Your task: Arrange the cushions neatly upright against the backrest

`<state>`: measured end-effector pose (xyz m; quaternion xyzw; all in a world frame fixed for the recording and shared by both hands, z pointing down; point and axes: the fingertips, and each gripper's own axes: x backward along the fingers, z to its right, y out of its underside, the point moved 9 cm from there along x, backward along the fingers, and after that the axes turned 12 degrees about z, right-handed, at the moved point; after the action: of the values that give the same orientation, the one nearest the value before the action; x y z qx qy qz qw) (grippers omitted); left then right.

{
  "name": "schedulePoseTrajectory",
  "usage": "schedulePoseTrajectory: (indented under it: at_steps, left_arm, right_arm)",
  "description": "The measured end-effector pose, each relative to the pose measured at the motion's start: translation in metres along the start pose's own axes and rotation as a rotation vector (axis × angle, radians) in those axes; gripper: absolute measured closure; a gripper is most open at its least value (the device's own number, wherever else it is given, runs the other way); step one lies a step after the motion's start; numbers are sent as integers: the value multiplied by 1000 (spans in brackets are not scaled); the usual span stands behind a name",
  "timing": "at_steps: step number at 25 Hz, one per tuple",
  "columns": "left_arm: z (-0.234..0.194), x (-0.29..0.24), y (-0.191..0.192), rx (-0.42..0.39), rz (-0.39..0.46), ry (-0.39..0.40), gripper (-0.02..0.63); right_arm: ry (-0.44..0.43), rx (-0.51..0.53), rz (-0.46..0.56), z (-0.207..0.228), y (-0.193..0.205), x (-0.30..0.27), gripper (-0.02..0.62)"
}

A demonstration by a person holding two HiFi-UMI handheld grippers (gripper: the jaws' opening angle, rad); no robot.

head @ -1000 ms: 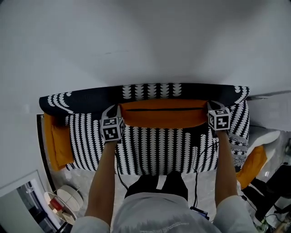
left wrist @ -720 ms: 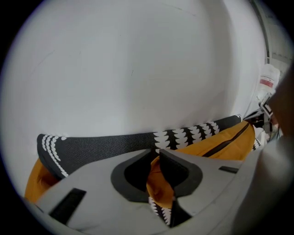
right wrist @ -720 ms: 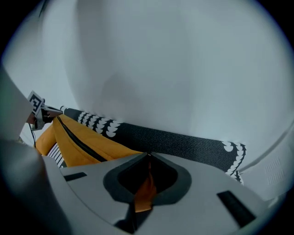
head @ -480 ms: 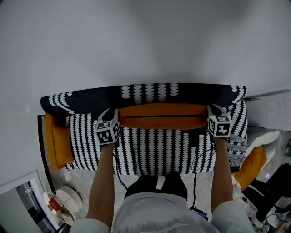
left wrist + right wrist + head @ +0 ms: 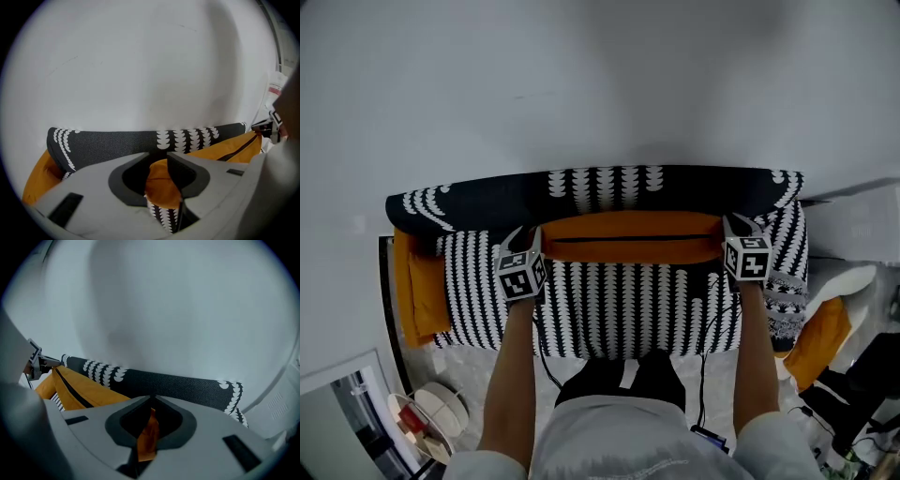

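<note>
A long orange cushion (image 5: 633, 236) with a dark zip stands on edge against the sofa's black-and-white backrest (image 5: 609, 186). My left gripper (image 5: 530, 234) is at the cushion's left end. Its jaws have just been opening, and the orange corner (image 5: 161, 185) still sits loosely between them, with a gap beside it. At the right end, my right gripper (image 5: 733, 223) is shut on the other corner (image 5: 147, 437), which is pinched thin between the pads. The right gripper view shows the cushion (image 5: 79, 390) running off to the left along the backrest (image 5: 178, 385).
The patterned seat (image 5: 619, 309) lies in front of the cushion. A second orange cushion (image 5: 417, 291) leans at the sofa's left arm. Another orange cushion (image 5: 818, 342) lies off the right end. A white wall rises behind the sofa, and a round stand (image 5: 441, 403) is on the floor at lower left.
Both grippers have carried the orange cushion up and back against the backrest. The left jaws have opened around their corner, while the right jaws stay pinched.
</note>
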<state>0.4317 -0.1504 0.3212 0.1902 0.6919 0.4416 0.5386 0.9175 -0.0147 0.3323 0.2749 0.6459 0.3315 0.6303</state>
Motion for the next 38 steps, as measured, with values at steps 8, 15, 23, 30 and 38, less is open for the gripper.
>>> schedulePoseTrajectory:
  at_steps: [8, 15, 23, 30, 38]
  left_arm:
    - [-3, 12, -1, 4, 52, -20, 460]
    - [-6, 29, -10, 11, 100, -38, 460]
    - [2, 69, -27, 8, 174, -49, 460]
    - [22, 118, -33, -9, 224, -37, 460]
    - [73, 180, -33, -101, 268, 58, 492]
  right_arm:
    - [24, 30, 33, 7, -9, 6, 583]
    - [35, 63, 99, 10, -34, 22, 583]
    - [66, 55, 180, 11, -59, 68, 583]
    - [48, 59, 199, 6, -61, 122, 583]
    - [-63, 74, 222, -25, -58, 183, 584]
